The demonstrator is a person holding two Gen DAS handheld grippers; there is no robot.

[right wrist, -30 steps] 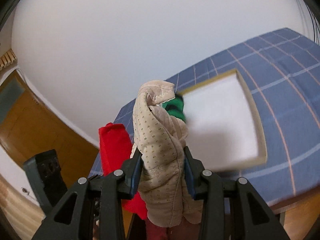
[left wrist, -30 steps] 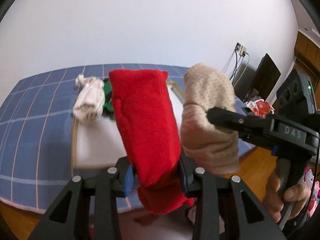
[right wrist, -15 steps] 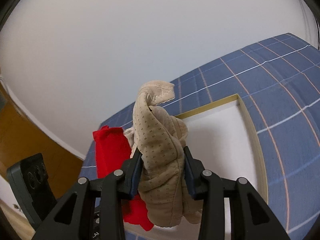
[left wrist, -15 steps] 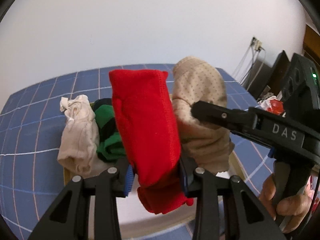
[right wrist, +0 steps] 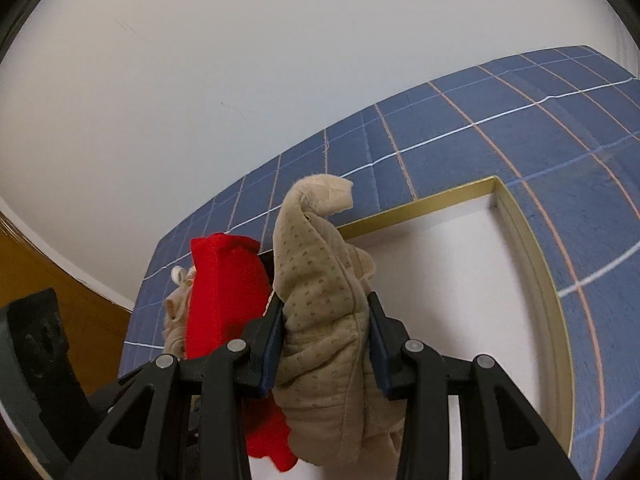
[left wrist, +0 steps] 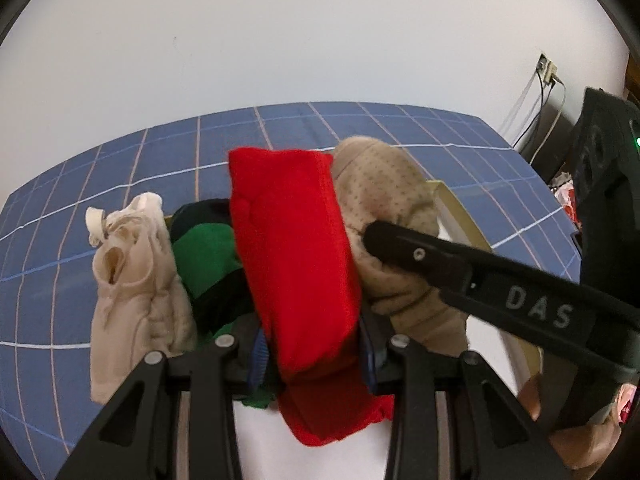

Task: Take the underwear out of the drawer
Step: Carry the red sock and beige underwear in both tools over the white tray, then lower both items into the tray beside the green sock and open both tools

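Note:
My left gripper (left wrist: 314, 354) is shut on rolled red underwear (left wrist: 292, 264), held upright over the drawer. My right gripper (right wrist: 326, 342) is shut on rolled beige dotted underwear (right wrist: 324, 312), which also shows in the left wrist view (left wrist: 384, 208) just right of the red one. The red roll appears in the right wrist view (right wrist: 224, 292) to the left. The drawer is a shallow white tray with a gold rim (right wrist: 532, 236). A cream rolled piece (left wrist: 132, 280) and a green-and-black piece (left wrist: 208, 256) stand at its left end.
The tray lies on a blue checked cloth (left wrist: 100, 184) by a white wall. Cables and a socket (left wrist: 546, 70) are at the right. Wooden floor (right wrist: 48, 272) shows beyond the cloth's left edge. The right hand-held unit (left wrist: 600, 200) fills the left view's right side.
Both grippers have moved forward and lower toward the tray with their rolls still held. The cream and green pieces now look nearer, and the tray fills more of the right view.

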